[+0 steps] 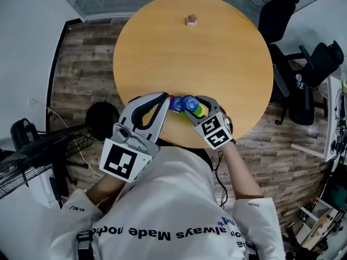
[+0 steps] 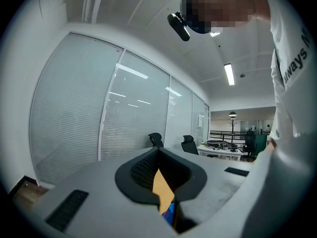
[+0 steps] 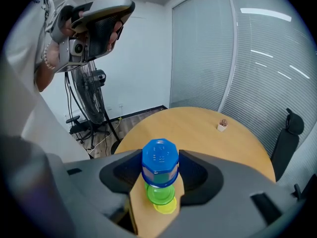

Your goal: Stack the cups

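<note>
Clamped in the right claw (image 1: 198,104): an upturned blue cup (image 3: 160,161), with 1 pad pressed against each side. Directly beneath it, nested in line: a green cup (image 3: 159,194), then a yellow cup (image 3: 166,207) at the bottom, close to the round wooden bench (image 1: 162,47). Hard to tell whether touching it or just above. Whole stack at the near edge of the bench, right in front of the person's body.

Left claw (image 1: 164,97) with tips together, only a thin slit between the pads, nothing gripped. Through that slit: a strip of bench top and a sliver of blue. Held just left of the stack, tips near a 2nd blue cup (image 1: 176,104) sitting beside the held one. Next to it a speck of red, too small to identify.

Far across the bench, well apart from the cups: a small brown-topped object (image 1: 191,19), alone. On the wood-plank floor (image 1: 81,64): a standing fan (image 1: 38,156) at the left, black office chairs (image 1: 309,69) at the right. Beyond the bench, glass walls with slatted blinds (image 3: 247,58).
</note>
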A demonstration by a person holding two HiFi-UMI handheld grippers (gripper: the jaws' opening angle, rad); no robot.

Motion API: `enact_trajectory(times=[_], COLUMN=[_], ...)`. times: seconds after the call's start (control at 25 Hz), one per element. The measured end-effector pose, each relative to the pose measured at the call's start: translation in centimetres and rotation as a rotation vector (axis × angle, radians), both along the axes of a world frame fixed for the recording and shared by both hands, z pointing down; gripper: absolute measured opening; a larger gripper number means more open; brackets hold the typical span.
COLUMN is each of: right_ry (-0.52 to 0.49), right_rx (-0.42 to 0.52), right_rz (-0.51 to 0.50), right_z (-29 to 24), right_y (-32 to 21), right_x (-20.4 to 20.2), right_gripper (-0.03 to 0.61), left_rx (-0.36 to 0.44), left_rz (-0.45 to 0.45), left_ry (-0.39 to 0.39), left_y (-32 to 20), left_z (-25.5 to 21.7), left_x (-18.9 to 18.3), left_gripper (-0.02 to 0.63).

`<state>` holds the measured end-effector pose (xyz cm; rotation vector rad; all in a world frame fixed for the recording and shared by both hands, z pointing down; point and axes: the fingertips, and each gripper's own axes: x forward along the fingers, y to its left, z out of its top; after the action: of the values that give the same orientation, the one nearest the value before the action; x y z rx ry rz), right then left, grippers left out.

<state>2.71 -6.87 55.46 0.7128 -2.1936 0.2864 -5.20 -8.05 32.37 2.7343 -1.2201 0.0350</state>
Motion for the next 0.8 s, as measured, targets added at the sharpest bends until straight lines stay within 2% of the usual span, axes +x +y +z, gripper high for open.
enact_trajectory(times=[0.36, 0.52, 0.8], right_ry=[-0.001, -0.037, -0.155], right_rx=[-0.004, 0.013, 0.082], right_rz=[-0.004, 0.009, 0.105], right_z=[0.4, -1.1, -6.0], right_y=[0.7, 0.5, -0.2], right_x=[-0.1, -0.4, -0.1], right_gripper=[0.261, 0.261, 0.258], left_rx=[-0.001, 0.002, 0.019], left_rz=[0.009, 0.015, 0.039], left_ry=[-0.001, -0.002, -0.018], left_y=[0.2, 0.0, 0.1], left_z=[0.0, 0.0, -0.2], left_x=[-0.2, -0.2, 0.2], left_gripper=[0.024, 0.023, 0.023])
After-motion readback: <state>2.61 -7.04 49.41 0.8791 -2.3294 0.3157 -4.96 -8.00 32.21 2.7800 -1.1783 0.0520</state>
